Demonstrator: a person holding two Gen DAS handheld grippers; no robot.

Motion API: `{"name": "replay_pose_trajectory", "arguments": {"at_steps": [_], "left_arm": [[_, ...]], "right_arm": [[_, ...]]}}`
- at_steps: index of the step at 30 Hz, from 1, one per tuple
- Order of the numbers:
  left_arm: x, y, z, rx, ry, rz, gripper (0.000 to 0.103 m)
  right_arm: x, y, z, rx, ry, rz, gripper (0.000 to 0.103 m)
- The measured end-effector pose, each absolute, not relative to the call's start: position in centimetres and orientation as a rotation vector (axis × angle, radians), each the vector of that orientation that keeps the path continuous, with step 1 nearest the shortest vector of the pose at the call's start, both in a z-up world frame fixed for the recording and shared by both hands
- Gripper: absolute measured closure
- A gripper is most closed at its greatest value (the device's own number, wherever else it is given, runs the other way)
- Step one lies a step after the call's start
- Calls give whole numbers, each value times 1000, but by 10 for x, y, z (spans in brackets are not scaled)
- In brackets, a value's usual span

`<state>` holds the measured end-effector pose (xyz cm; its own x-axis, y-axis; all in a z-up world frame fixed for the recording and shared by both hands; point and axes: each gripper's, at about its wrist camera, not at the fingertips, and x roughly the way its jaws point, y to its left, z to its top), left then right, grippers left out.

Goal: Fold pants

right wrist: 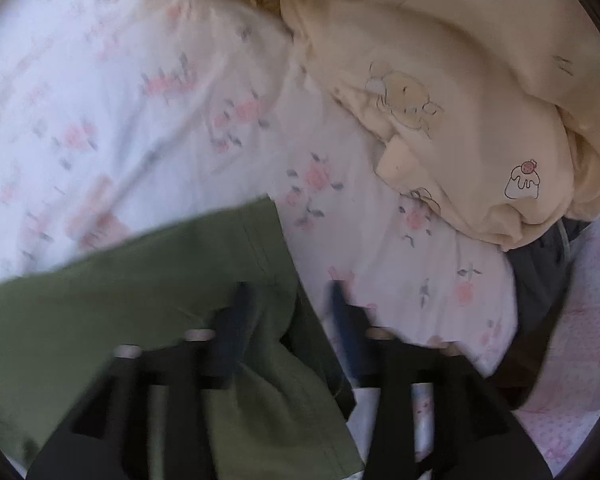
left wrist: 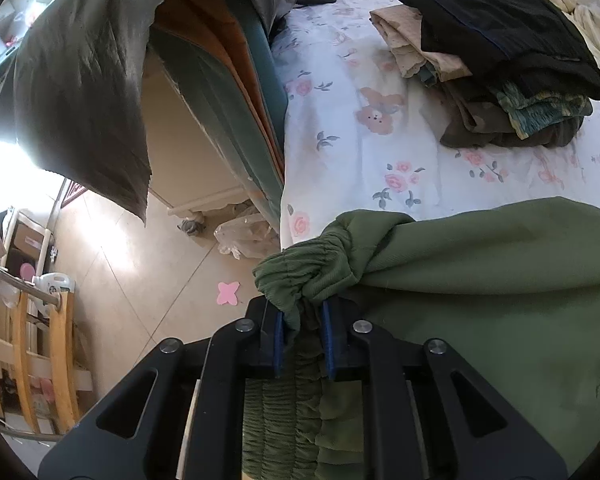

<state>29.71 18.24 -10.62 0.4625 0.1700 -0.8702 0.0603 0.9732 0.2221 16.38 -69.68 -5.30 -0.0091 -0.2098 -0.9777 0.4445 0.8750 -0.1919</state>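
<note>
Green pants (left wrist: 480, 280) lie on a floral bed sheet (left wrist: 360, 152) near the bed's edge. My left gripper (left wrist: 303, 320) is shut on the pants' gathered elastic waistband (left wrist: 300, 276), which bunches between its blue pads. In the blurred right wrist view, the hem end of a pant leg (right wrist: 180, 280) lies on the sheet (right wrist: 120, 100). My right gripper (right wrist: 290, 300) is open, its fingers apart over the leg's hem edge, holding nothing.
A stack of folded dark and beige clothes (left wrist: 500, 68) sits on the bed further back. A cream quilt (right wrist: 460, 100) is heaped at the right. Left of the bed are a tiled floor (left wrist: 140, 280), a wooden chair (left wrist: 32, 360) and a dark hanging cover (left wrist: 80, 100).
</note>
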Motion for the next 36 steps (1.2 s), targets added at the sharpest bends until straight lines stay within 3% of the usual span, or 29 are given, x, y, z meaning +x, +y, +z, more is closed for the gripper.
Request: {"name": "replay_pose_trajectory", "arguments": {"at_steps": [2,10,12,13,17,30,36], "left_arm": [[297,182,-107,240,1092,70,90],[298,181,-108,260,1096,83,90],[299,183,-109,244,1102,84,91],[300,185,-109,230,1106,81,91],[304,195,-106,159,1112,89,92],[294,223,-71,67,1019,149,93],[294,229,-57,65,921,201,93]], "right_arm": [[163,-701,-42,224,1438,-514,34],[175,-709,-95,289,1514,-479,36],[174,-704,-97,301,1488,-429,65],[176,-698,-95,293,1488,-382,99],[192,-676,-77,110,1487,-360,99],[319,-628,-3,-175,1183,-372,99],[379,-602,-10,-263,1108,-405,99]]}}
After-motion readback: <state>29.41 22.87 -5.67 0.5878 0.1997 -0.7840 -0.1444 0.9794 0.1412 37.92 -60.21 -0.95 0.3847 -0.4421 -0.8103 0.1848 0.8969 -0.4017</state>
